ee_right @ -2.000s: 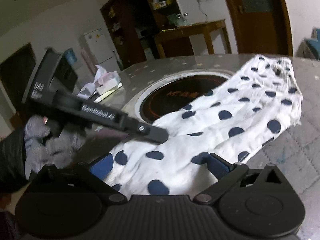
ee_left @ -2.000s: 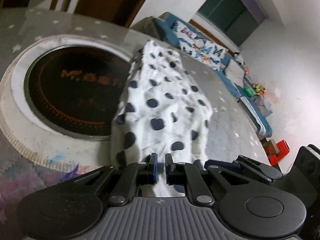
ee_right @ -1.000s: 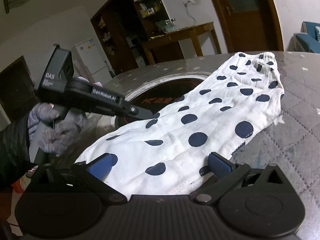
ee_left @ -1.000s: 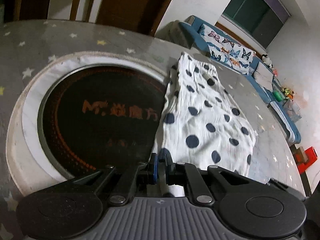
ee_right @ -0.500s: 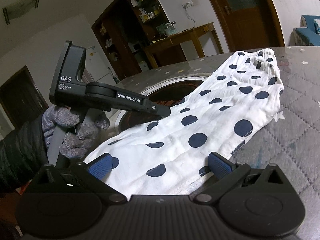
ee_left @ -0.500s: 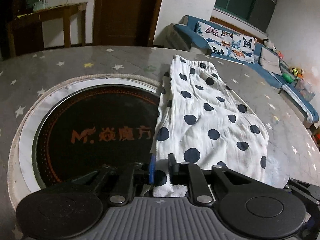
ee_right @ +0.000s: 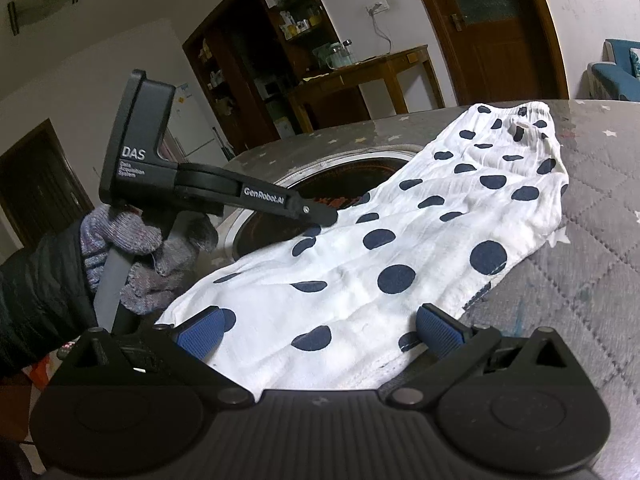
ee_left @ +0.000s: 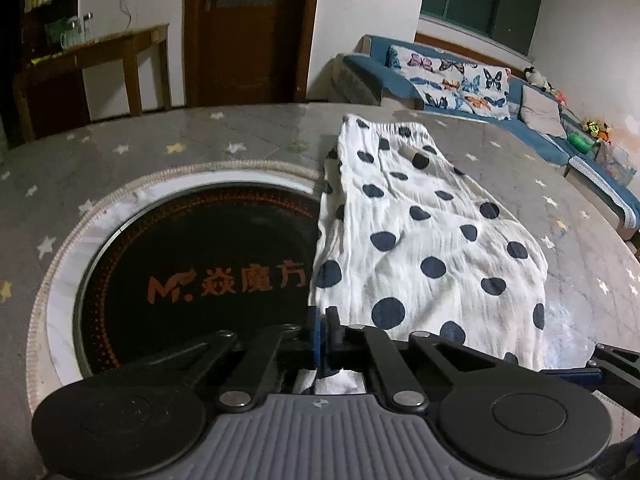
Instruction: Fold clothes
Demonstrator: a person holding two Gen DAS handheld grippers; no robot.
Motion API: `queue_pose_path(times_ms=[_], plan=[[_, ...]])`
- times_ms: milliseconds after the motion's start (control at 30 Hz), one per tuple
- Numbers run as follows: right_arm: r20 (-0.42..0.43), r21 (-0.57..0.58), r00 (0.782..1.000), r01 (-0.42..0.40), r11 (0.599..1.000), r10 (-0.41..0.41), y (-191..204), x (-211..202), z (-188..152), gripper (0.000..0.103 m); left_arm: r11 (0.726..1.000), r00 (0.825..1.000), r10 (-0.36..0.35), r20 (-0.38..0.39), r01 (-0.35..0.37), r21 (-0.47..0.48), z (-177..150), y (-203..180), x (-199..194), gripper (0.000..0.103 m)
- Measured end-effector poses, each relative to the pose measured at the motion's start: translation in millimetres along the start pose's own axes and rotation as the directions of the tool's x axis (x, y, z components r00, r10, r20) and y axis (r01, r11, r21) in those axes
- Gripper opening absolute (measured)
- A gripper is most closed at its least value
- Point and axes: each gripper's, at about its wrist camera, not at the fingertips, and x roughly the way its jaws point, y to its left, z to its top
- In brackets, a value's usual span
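Polka-dot garment (ee_left: 424, 236) now flatter and longer, left gripper (ee_left: 323, 338) pinching its edge, right gripper (ee_right: 320, 330) wide apart.

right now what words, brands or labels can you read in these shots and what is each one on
"DAS": body of the left gripper, right wrist view.
"GenRobot.AI": side of that gripper's arm.
Small print under "DAS": too small to read surely.
"M" logo and three orange Chinese characters: black round cooktop set in the table.
Polka-dot garment: no text visible.

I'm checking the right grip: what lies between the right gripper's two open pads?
The polka-dot garment lies between its pads, untouched, in the right wrist view.
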Motion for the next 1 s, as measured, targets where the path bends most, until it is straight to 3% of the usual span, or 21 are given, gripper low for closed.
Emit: queue_pose_path(times_ms=[500, 600, 700, 767, 867, 1000], plan=[[-0.005, -0.013, 1.000, 0.007, 1.000, -0.007, 0.4, 0.2, -0.6, 0.103, 0.999, 0.999, 0.045, 0.000, -0.045, -0.026, 11.2, 11.5, -1.9, 0.000], [-0.008, -0.020, 1.000, 0.013, 1.000, -0.013, 1.3, 0.7, -0.6, 0.103, 0.997, 0.998, -0.060, 0.009, 0.060, -0.046, 15.6, 5.0, -11.5, 0.001], [-0.014, -0.036, 1.000, 0.027, 0.999, -0.027, 4.0, 1.9, -0.6, 0.103, 0.985, 0.985, -0.173, -0.017, 0.172, -0.024, 16.7, -9.9, -12.0, 0.002], [-0.020, -0.055, 0.999, 0.041, 0.998, -0.042, 7.3, 3.1, -0.8, 0.103, 0.980, 0.979, -0.198, -0.056, 0.198, -0.012, 15.1, -15.7, -1.8, 0.003], [-0.027, -0.077, 0.998, 0.058, 0.995, -0.060, 11.1, 4.4, -1.0, 0.103, 0.985, 0.979, -0.173, -0.104, 0.173, -0.013, 11.2, -14.1, 15.2, 0.003], [-0.025, -0.069, 0.998, 0.050, 0.996, -0.052, 8.9, 3.6, -0.7, 0.103, 0.993, 0.989, -0.117, -0.089, 0.116, -0.016, 11.5, -4.0, 20.1, 0.004]])
